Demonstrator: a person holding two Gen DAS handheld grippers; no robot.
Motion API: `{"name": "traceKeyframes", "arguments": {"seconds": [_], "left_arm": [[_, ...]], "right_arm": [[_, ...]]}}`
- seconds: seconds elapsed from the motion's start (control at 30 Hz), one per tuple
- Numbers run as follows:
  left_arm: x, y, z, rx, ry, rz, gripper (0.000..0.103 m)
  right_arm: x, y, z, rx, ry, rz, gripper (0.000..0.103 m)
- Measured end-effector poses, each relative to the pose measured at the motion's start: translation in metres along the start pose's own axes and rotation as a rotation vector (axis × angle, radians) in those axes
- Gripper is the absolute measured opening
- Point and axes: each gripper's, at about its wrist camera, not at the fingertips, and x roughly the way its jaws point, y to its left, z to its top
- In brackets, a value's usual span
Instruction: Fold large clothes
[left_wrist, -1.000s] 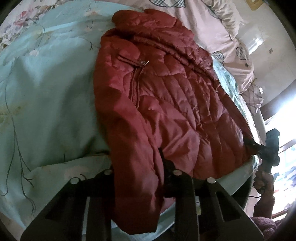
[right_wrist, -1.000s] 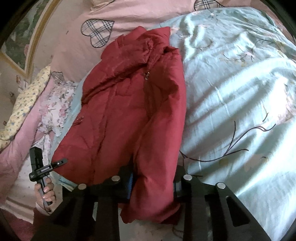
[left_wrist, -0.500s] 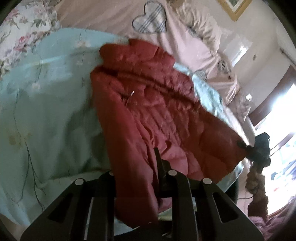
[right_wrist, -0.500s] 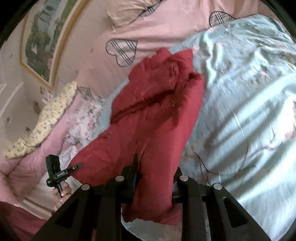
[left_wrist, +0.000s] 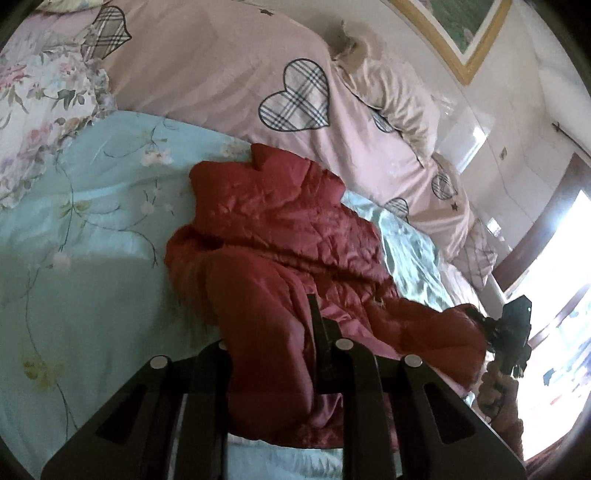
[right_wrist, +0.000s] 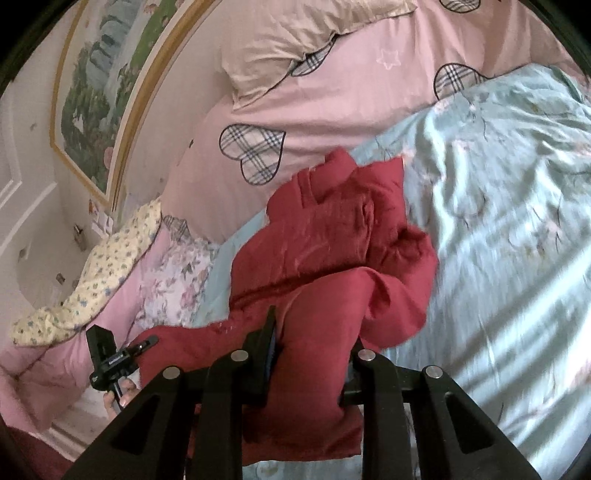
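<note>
A dark red quilted jacket (left_wrist: 280, 236) lies on the light blue floral bedspread (left_wrist: 74, 229), collar toward the pillows, its near end raised off the bed. My left gripper (left_wrist: 273, 354) is shut on the jacket's hem at one corner. My right gripper (right_wrist: 314, 354) is shut on the hem at the other corner, and the jacket (right_wrist: 332, 251) bunches up in front of it. The right gripper also shows at the right edge of the left wrist view (left_wrist: 480, 317). The left gripper shows at the lower left of the right wrist view (right_wrist: 147, 341).
A pink duvet with plaid hearts (left_wrist: 295, 96) and pillows (right_wrist: 288, 40) lie at the head of the bed. A framed picture (right_wrist: 99, 92) hangs on the wall. Floral bedding (right_wrist: 110, 266) is piled beside the bed. A bright window (left_wrist: 554, 295) is at the right.
Both grippers have lifted the jacket's hem and carried it toward the collar. The jacket's lower part has come off the bed and bunched up. The views have tilted up toward the headboard.
</note>
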Motion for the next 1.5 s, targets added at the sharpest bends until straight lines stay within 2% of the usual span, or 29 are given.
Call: {"name": "traceKeyframes", "arguments": {"seconds": [0.33, 0.73, 1.03, 1.33, 1.5], "left_arm": [[0.028, -0.004, 0.035, -0.012, -0.041, 0.045, 0.017], [0.075, -0.003, 0.084, -0.007, -0.045, 0.085, 0.017], [0.119, 0.013, 0.117, -0.039, -0.044, 0.127, 0.017], [0.173, 0.034, 0.143, -0.069, -0.035, 0.201, 0.018], [0.205, 0.051, 0.154, -0.098, -0.011, 0.214, 0.018]], "right_arm": [[0.032, -0.009, 0.034, 0.026, -0.03, -0.043, 0.023], [0.08, -0.021, 0.082, 0.047, -0.051, -0.078, 0.023], [0.114, -0.024, 0.118, 0.034, -0.098, -0.127, 0.025], [0.152, -0.049, 0.147, 0.068, -0.121, -0.203, 0.026], [0.178, -0.062, 0.157, 0.067, -0.116, -0.24, 0.026]]}}
